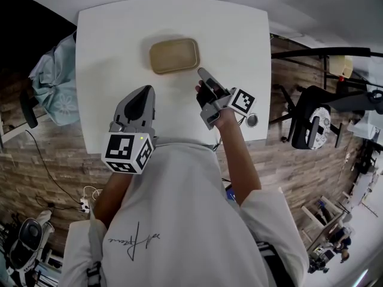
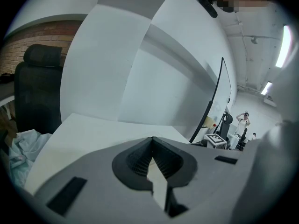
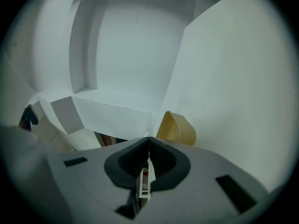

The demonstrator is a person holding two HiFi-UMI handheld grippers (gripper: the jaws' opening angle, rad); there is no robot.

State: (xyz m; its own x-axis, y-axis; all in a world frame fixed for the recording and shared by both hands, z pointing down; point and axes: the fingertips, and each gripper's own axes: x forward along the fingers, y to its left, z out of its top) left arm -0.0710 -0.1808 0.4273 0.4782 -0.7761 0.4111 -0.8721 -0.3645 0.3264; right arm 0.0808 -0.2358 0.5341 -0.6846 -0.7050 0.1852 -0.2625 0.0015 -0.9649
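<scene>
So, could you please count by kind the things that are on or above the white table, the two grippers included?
Beige tray: 1
Grippers: 2, the left gripper and the right gripper, jaws shut on both, nothing held
Small round thing at the right edge of the table: 1
Total: 4

We can read no words or numbers anywhere. The scrawl (image 1: 136,241) on the shirt (image 1: 191,208) is too small for us to decipher.
</scene>
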